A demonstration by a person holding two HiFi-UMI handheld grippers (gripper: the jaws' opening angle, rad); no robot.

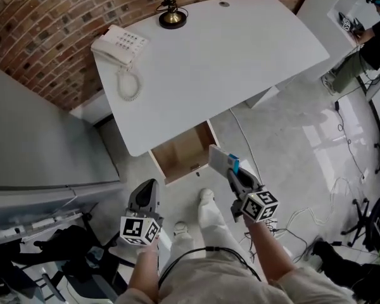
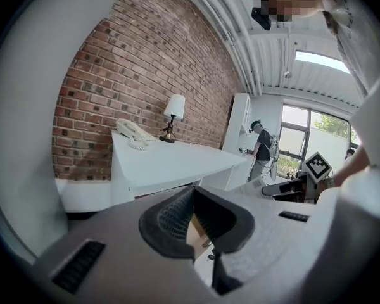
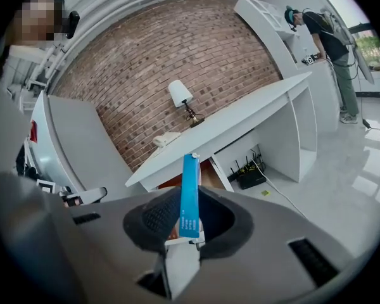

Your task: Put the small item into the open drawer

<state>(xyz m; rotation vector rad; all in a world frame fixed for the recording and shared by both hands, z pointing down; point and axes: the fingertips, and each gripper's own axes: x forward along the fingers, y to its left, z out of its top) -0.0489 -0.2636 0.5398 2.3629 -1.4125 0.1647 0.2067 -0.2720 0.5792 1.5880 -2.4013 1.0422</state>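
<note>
The small item is a flat blue-and-white box (image 1: 220, 159), standing upright with my right gripper (image 1: 232, 171) shut on it. In the right gripper view the box (image 3: 189, 195) rises between the jaws of that gripper (image 3: 189, 225). The open drawer (image 1: 183, 152), wooden inside, sticks out from under the white desk (image 1: 221, 62), just left of and beyond the box. My left gripper (image 1: 149, 187) hangs lower left of the drawer, its jaws together with nothing in them. Those jaws fill the bottom of the left gripper view, where the left gripper (image 2: 191, 198) faces the desk.
A white telephone (image 1: 119, 45) and a lamp (image 1: 171, 8) stand at the desk's far side by the brick wall. A grey cabinet (image 1: 38, 144) is at left. Cables (image 1: 348, 151) trail over the floor at right, where a person (image 1: 370, 43) stands. My shoes (image 1: 206, 198) are below the drawer.
</note>
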